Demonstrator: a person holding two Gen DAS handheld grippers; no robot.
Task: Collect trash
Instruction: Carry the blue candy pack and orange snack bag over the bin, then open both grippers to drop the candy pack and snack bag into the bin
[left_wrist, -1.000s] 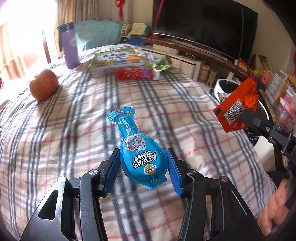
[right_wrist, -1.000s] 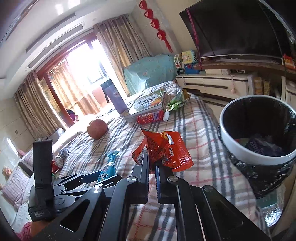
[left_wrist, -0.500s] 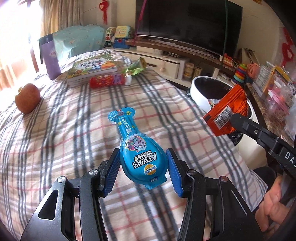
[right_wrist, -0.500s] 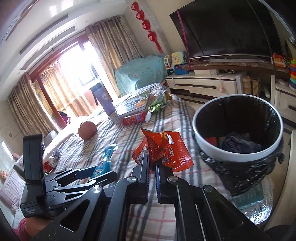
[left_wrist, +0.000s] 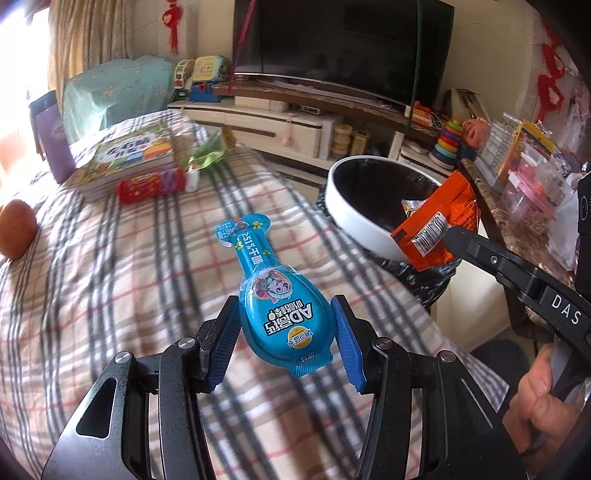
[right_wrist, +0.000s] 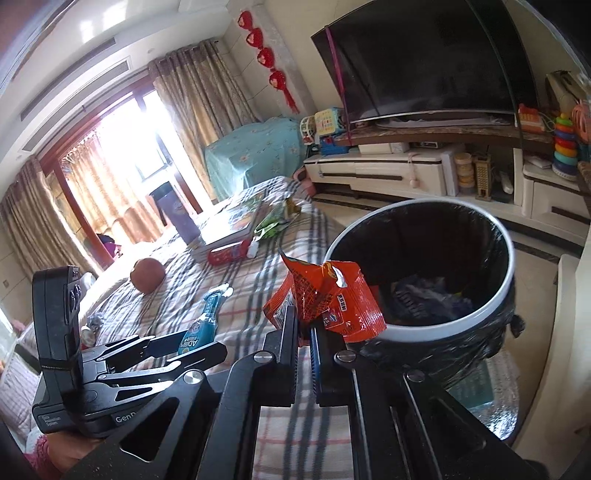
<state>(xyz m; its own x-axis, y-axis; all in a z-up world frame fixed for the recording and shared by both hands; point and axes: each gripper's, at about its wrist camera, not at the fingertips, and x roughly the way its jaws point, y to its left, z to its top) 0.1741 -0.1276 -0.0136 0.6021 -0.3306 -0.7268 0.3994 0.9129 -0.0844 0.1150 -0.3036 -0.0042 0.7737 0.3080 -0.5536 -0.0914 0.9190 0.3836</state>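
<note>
Two pieces of trash ride toward the bin at once. The left tool (left_wrist: 284, 343) is pinching a blue snack packet (left_wrist: 275, 295) by its bulbous near end, blue pads on either flank, so the thin neck sticks out ahead, clear above the plaid-covered bed (left_wrist: 92, 295). To its right, the right tool (right_wrist: 303, 328) has its jaws pressed nearly together on the lower edge of a torn orange wrapper (right_wrist: 325, 295), which stands up and fans open above them; a grip that low likely leaves the bulk free to fall away once let go. The wrapper hangs at the near rim of the white-rimmed trash bin (right_wrist: 506, 258), lined with a black bag and already holding dark scraps, standing just off the bed's right edge.

Farther off on the bed lie a red packet (left_wrist: 151, 184), a crumpled green wrapper (left_wrist: 208, 153), a stack of picture books (left_wrist: 129, 155) and a round brown fruit (left_wrist: 16, 229), apparently awaiting collection or sorting. A dark television (left_wrist: 340, 44) fills the far wall.
</note>
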